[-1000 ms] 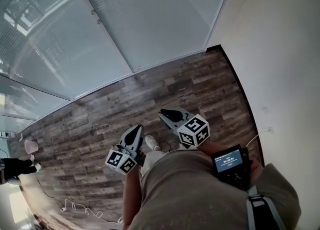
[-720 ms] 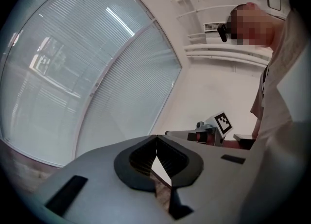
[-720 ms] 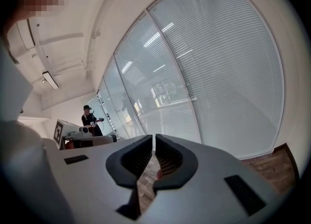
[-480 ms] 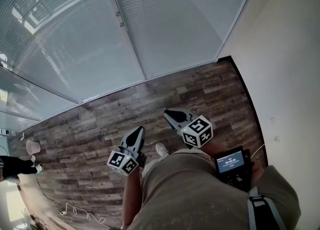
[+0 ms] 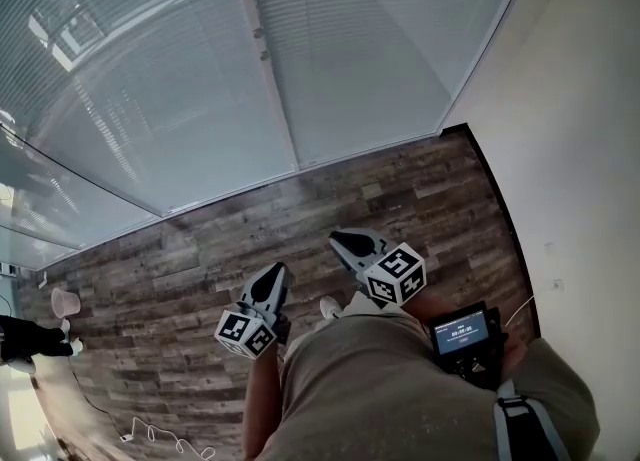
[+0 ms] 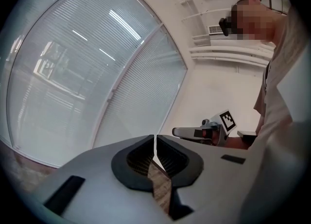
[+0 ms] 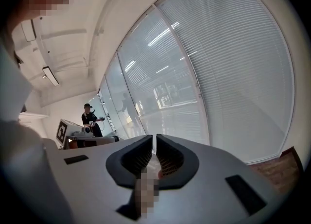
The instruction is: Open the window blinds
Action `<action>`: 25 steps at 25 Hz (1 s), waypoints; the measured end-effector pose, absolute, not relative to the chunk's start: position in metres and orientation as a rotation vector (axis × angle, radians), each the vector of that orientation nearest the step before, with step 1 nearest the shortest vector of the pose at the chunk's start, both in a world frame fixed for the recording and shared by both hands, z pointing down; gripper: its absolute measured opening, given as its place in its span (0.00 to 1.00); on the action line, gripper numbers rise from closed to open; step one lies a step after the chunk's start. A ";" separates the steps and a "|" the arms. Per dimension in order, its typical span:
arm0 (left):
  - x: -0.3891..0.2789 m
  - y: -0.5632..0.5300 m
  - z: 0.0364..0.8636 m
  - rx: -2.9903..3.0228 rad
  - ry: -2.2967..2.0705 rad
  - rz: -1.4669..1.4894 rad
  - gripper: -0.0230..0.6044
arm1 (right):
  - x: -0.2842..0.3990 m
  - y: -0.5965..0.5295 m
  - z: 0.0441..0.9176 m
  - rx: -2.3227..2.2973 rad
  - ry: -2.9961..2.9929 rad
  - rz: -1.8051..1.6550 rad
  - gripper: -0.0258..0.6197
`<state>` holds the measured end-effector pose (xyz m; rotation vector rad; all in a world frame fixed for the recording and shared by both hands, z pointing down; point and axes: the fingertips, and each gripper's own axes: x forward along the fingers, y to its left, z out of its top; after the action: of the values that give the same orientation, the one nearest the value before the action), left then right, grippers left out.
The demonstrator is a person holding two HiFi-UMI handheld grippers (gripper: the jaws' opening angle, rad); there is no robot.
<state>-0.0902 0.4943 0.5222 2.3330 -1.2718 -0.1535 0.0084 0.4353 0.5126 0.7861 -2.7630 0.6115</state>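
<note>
Nothing looks done yet: the blinds [image 5: 380,49] hang closed over the window ahead, well apart from the left gripper [image 5: 277,272] and right gripper [image 5: 341,240], both jaws clenched on nothing.

The window blinds [image 5: 350,59] are pale grey-white, ruled with fine horizontal slats. Below the blinds, the plank floor [image 5: 200,269] is mottled brown and grey. Right of them, the wall [image 5: 570,149] is cream. The left gripper [image 5: 276,271] and right gripper [image 5: 340,240] are light grey, black round the jaws. Their cubes [image 5: 398,274] are white with black square markers. The person's shirt [image 5: 400,389] is khaki.
</note>
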 end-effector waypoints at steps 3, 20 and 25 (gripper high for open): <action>-0.097 0.493 0.525 2.335 -1.272 -0.165 0.06 | 0.007 0.435 0.511 0.805 -2.751 0.603 0.08; -0.134 0.487 0.526 2.169 -1.534 -0.233 0.06 | 0.012 0.414 0.506 0.822 -2.768 0.684 0.08; -0.123 0.454 0.524 2.139 -1.566 -0.229 0.06 | 0.020 0.379 0.504 0.787 -2.774 0.723 0.08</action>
<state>-0.1228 0.4542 0.5236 2.1389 -1.5664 -0.2293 0.0200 0.3788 0.5038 0.7872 -2.7743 0.7231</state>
